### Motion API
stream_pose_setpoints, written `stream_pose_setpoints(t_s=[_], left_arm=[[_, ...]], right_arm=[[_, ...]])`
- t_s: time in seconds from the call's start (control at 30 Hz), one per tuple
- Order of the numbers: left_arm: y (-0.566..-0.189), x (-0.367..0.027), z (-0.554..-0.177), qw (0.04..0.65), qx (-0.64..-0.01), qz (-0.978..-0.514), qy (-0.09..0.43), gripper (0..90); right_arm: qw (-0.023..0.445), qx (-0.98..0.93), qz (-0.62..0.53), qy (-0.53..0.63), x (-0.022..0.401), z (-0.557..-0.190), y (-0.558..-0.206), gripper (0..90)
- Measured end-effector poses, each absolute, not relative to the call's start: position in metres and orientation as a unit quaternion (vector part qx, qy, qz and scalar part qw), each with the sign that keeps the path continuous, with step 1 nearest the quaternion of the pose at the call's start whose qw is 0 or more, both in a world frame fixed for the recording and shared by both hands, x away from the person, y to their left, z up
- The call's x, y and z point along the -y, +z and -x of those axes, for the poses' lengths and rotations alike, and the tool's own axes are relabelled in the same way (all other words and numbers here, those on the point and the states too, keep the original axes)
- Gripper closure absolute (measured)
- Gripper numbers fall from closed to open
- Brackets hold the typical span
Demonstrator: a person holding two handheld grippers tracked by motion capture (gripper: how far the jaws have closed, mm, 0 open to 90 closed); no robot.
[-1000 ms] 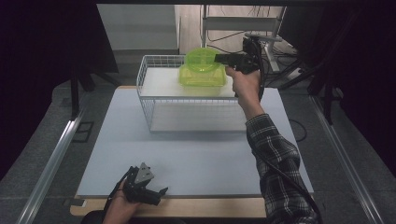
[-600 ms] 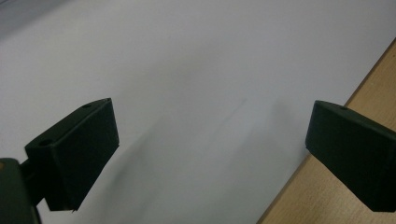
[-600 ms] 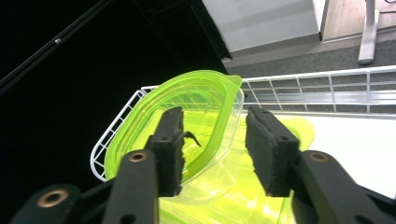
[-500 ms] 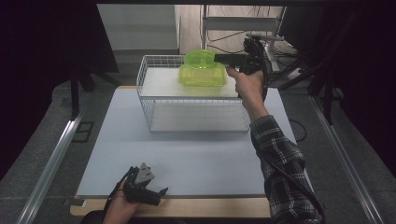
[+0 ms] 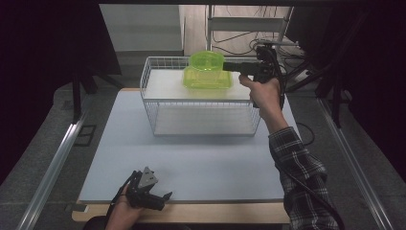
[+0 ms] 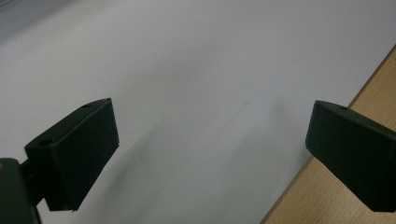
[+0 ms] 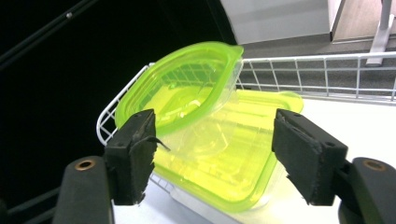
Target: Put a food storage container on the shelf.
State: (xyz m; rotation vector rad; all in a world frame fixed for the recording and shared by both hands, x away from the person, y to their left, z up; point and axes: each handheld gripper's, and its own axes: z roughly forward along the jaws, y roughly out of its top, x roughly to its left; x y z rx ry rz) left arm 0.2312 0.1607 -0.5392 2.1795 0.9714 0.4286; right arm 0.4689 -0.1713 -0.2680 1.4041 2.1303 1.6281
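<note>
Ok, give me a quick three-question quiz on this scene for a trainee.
1. True or false: the green container sits on top of the wire basket.
2. The right gripper is: A) open, near the container; B) clamped on the basket; C) resting on the table.
3. What lies under the left gripper?

Key:
1. True; a second green piece leans tilted on it.
2. A; its jaws have just been opening, and the pads touch nothing.
3. The pale table mat, by the wooden edge; its jaws are open and empty.
</note>
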Motion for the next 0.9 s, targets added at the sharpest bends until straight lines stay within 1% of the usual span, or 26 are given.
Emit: stream_pose_setpoints(t_s=[0.33,0.5,0.67,0.8,0.9], left_arm=[[-0.539,-0.161,-0.231,0.349,-0.374,-0.843,0.166,2.4],[-0.539,-0.161,-0.231,0.349,-0.374,-0.843,0.166,2.3],[-0.539,-0.161,-0.231,0.348,-0.374,-0.843,0.166,2.4],[-0.540,-0.161,-0.231,0.347,-0.374,-0.844,0.166,2.4],[-0.540,-0.161,-0.231,0.347,-0.374,-0.844,0.166,2.4]], right_arm=[[0.061,-0.728,-0.438,0.523,0.174,-0.459,-0.279,23.0],[0.060,-0.732,-0.431,0.524,0.176,-0.455,-0.285,21.8],[0.048,-0.735,-0.423,0.527,0.180,-0.448,-0.289,21.2],[0.060,-0.745,-0.412,0.521,0.182,-0.439,-0.292,19.7],[0.059,-0.748,-0.407,0.520,0.183,-0.436,-0.293,19.0]])
